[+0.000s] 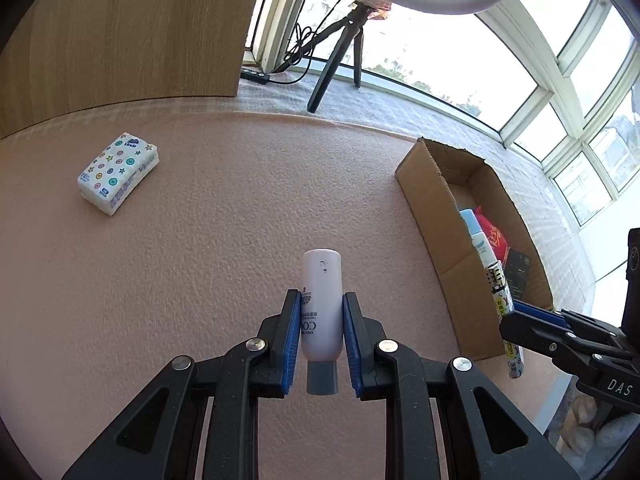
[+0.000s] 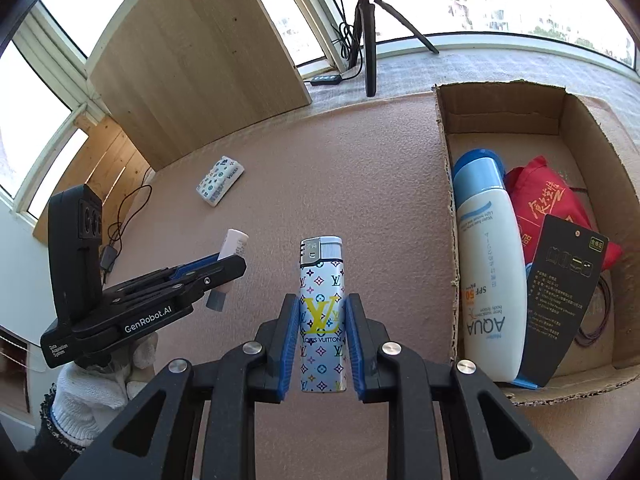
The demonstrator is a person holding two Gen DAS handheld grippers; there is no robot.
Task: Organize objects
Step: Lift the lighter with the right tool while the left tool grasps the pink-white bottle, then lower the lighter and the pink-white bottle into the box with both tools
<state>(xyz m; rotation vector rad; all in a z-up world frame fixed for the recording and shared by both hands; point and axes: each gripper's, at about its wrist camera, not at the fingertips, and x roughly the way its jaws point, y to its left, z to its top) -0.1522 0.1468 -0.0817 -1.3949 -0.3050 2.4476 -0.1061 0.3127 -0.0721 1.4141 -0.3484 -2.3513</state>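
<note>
My left gripper [image 1: 322, 300] is shut on a small pale pink tube [image 1: 322, 280] with a grey cap, held above the pink mat. My right gripper [image 2: 322, 302] is shut on a patterned lighter [image 2: 321, 312], also lifted off the mat. In the right wrist view the left gripper [image 2: 230, 258] shows at the left with the tube [image 2: 234, 244] in it. An open cardboard box [image 2: 446, 200] lies to the right, holding a white and blue sunscreen bottle [image 2: 490, 276], a red pouch [image 2: 540, 196] and a black card [image 2: 560, 300]. A tissue pack [image 1: 118, 172] lies on the mat at the far left.
A wooden board [image 1: 120, 32] leans at the back left. A black tripod [image 1: 340, 52] with a ring light and cables stands on the window ledge behind the mat. A gloved hand [image 2: 92, 388] holds the left gripper. The pink mat [image 1: 240, 200] is bare between pack and box.
</note>
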